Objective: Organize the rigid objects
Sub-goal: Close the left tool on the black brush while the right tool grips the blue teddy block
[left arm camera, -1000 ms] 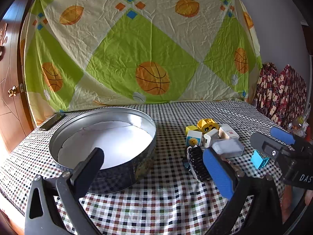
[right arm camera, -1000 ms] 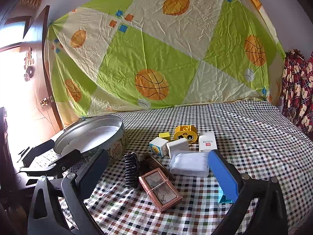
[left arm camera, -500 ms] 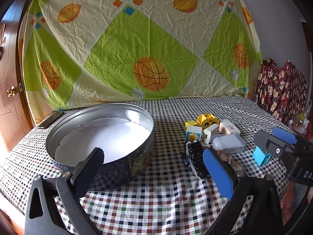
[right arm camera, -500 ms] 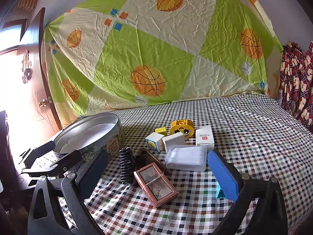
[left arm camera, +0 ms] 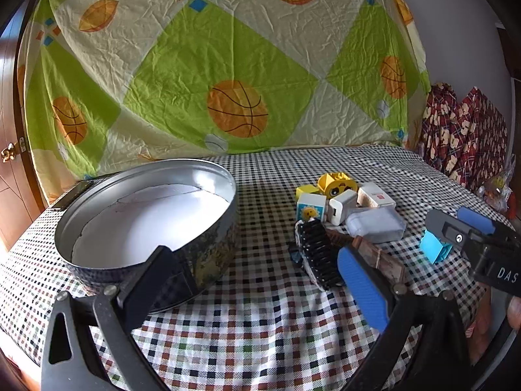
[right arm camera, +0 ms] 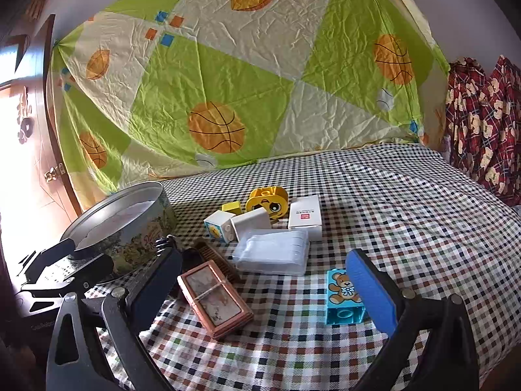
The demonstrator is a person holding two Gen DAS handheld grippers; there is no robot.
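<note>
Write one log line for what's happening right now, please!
left gripper: open, empty | right gripper: open, empty | round tin: empty | teddy-bear block: on tablecloth by right gripper

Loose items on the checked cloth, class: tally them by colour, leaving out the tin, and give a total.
Yellow: 2, small block, face block
White: 3
Clear case: 1
Blue bear block: 1
Pink framed box: 1
Brown comb: 1
Black clip: 1
Total: 10

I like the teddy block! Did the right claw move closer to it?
Yes. The right claw came forward and down toward the clear box; the teddy block now sits by its blue finger.
</note>
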